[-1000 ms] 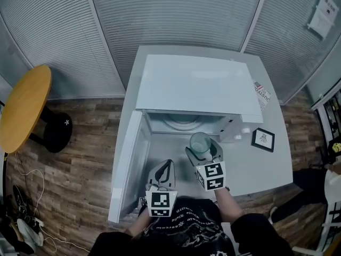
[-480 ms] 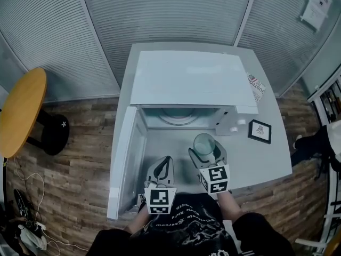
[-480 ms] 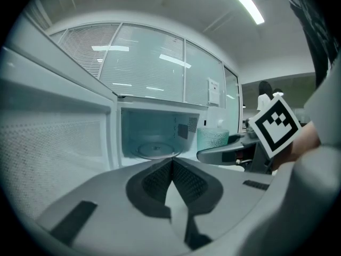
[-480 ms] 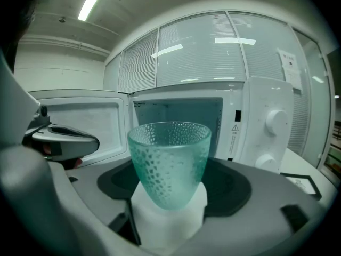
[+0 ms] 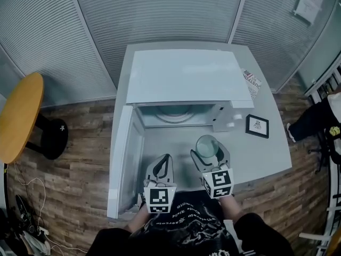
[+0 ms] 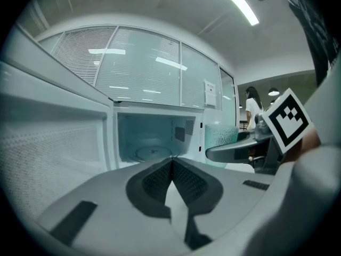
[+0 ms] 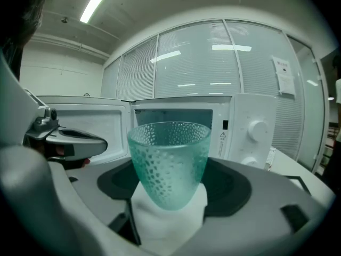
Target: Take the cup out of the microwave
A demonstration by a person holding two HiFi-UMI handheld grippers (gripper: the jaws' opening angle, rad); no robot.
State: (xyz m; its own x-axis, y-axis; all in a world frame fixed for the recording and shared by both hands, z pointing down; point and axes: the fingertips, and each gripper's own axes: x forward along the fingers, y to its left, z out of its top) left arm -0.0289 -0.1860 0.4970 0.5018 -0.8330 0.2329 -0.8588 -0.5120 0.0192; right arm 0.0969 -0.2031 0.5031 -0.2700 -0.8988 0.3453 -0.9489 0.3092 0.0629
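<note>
Table [image 5: 269, 161]: grey top that carries the microwave; wood-plank floor all around it.
Microwave [image 5: 186, 74]: white, at the middle of the table, cavity open towards the person; control panel with round knobs [image 7: 257, 128] on its right side.
Door [image 5: 123, 161]: swung fully open to the left of the cavity.
Side table [image 5: 18, 116]: round wooden top on a dark base, well apart at the far left.
Turntable [image 5: 175, 112]: glass plate on the cavity floor, nothing on it.
Right gripper [image 7: 169, 170]: jaws closed against the cup from both sides, held in front of the open cavity, near the control panel.
Left gripper [image 6: 171, 162]: jaws pressed together with nothing between them; low in front of the door opening, beside the right gripper.
Cup [image 5: 207, 145]: translucent green, dimpled wall, upright, outside the microwave, above the table just in front of the cavity.
Picture frame [image 5: 257, 126]: black-edged, flat on the table to the right of the microwave.
Leaflet [image 5: 251, 81]: printed paper beside the microwave's right rear corner.
</note>
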